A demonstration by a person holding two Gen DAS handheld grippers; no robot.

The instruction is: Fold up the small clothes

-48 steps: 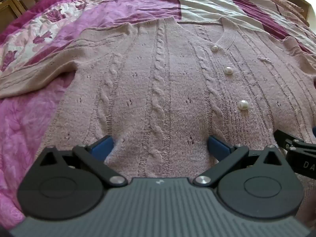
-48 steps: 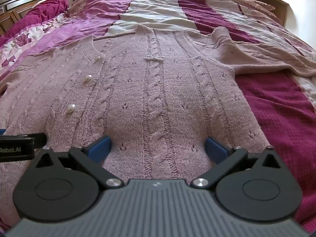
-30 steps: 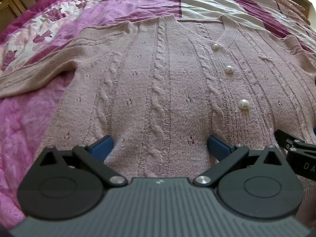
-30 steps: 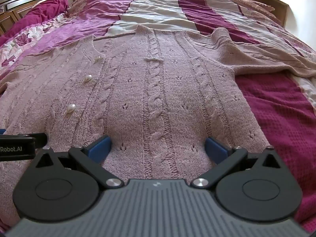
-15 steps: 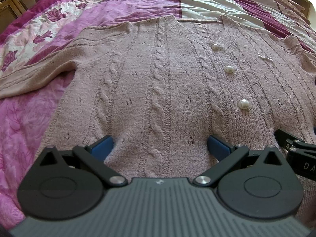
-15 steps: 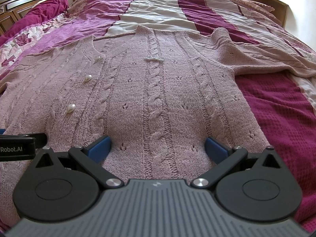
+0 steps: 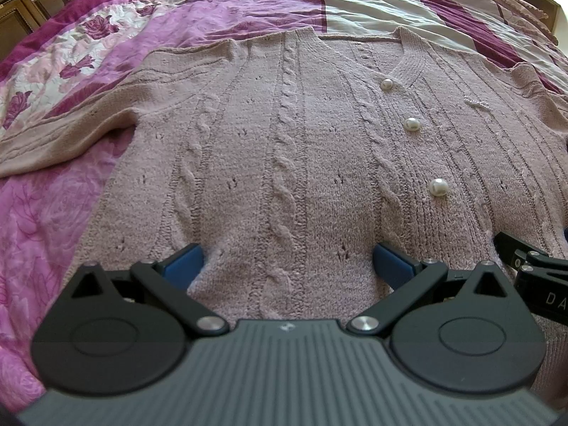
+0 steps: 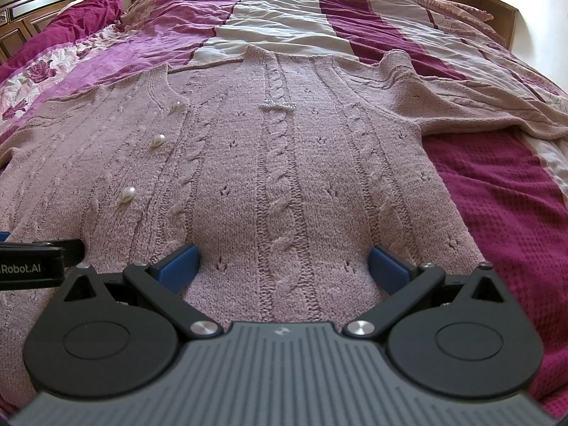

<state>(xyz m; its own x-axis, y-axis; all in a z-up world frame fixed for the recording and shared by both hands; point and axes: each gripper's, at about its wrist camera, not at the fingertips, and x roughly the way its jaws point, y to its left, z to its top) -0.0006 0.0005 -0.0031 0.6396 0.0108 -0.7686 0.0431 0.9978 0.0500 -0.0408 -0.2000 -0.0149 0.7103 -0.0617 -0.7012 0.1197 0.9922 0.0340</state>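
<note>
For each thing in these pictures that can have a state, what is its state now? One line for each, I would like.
Cardigan: spread flat on the bed, front up, not yet folded.
Left sleeve: stretched out sideways, lying on the bedspread.
Right sleeve: stretched out sideways, somewhat rumpled.
Pearl buttons: three in view, closed.
Left tongs: open, low at the hem, holding nothing.
Right tongs: open, low at the hem, holding nothing.
Bedspread: laid out, slightly wrinkled.

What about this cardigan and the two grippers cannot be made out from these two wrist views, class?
- Cardigan hem: hidden in both wrist views behind each gripper's own body.
- Left sleeve cuff: cut off by the left view's edge.
- Right sleeve cuff: its end at the right view's edge cannot be made out.
- Whether the open left gripper and right gripper touch the knit: contact cannot be judged.
</note>
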